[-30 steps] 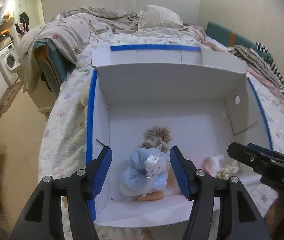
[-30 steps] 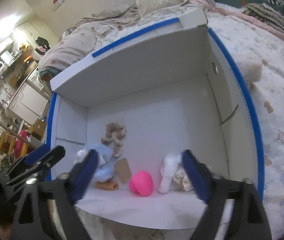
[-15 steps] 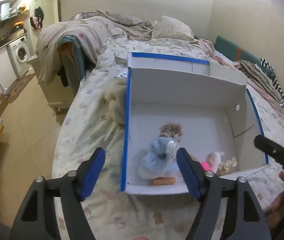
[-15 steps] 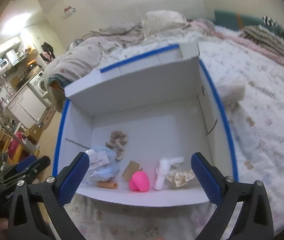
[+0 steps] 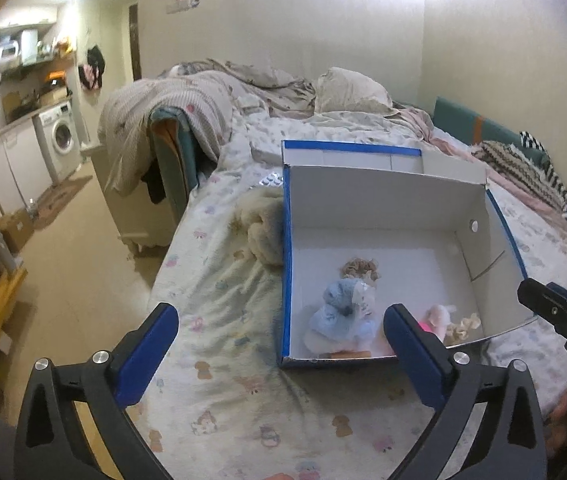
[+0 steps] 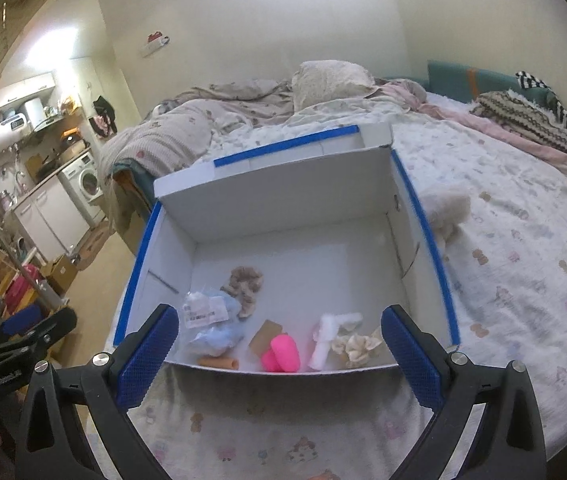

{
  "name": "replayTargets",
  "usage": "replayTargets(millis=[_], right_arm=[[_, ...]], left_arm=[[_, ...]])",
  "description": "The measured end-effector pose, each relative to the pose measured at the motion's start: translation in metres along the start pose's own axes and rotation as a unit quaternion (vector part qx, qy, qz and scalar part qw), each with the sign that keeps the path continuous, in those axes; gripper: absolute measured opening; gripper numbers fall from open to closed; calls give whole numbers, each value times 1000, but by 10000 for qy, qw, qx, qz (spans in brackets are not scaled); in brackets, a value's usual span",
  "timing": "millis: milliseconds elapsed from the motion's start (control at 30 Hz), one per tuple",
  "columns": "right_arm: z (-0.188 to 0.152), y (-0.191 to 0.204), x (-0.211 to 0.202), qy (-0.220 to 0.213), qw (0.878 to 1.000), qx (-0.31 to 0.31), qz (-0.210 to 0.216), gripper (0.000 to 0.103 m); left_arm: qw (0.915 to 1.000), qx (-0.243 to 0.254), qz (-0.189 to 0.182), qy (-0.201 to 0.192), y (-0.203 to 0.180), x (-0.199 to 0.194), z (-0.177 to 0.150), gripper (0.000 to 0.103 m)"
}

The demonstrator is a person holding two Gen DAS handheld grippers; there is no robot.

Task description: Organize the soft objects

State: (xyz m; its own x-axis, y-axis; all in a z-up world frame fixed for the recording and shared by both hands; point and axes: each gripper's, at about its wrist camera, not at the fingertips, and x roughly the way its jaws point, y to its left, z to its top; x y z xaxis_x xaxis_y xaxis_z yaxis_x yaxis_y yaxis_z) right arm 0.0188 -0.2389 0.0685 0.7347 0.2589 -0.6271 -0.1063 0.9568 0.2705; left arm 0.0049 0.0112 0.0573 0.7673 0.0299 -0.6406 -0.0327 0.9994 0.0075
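Observation:
A white cardboard box with blue-taped edges (image 5: pixel 286 240) (image 6: pixel 415 208) lies open on the bed. Inside it are a light blue plush toy in a clear bag (image 5: pixel 341 312) (image 6: pixel 213 320), a beige scrunchie (image 5: pixel 359 267) (image 6: pixel 245 284), a pink ball (image 6: pixel 279 354), a white soft toy (image 6: pixel 329 338), a cream scrunchie (image 6: pixel 359 346) and an orange tube (image 6: pixel 217 362). A cream fluffy item (image 5: pixel 261 226) (image 6: pixel 445 208) lies on the bed just outside the box. My left gripper (image 5: pixel 281 340) and my right gripper (image 6: pixel 279 340) are both open and empty, held back from the box's near edge.
The bed has a patterned sheet (image 5: pixel 219 320), a crumpled duvet and pillow (image 5: pixel 343 88) at the far end. Striped and knitted cloths (image 6: pixel 535 120) lie by the wall. A floor gap, cabinets and a washing machine (image 5: pixel 61 138) are to the left.
Both grippers have pulled back and up from the box. The left gripper's jaws have opened wider and left the blue plush lying in the box.

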Motion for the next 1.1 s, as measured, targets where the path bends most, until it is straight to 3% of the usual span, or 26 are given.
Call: replayTargets(millis=[333,1100], right_arm=[[-6,-1,10,174,9998,-15,-91,103],[-7,-2,12,246,9995,-28,-190,103]], left_arm=[[9994,-289,-23,187,8,14,4,102],[9996,-229,-87,149,5,11,4,103]])
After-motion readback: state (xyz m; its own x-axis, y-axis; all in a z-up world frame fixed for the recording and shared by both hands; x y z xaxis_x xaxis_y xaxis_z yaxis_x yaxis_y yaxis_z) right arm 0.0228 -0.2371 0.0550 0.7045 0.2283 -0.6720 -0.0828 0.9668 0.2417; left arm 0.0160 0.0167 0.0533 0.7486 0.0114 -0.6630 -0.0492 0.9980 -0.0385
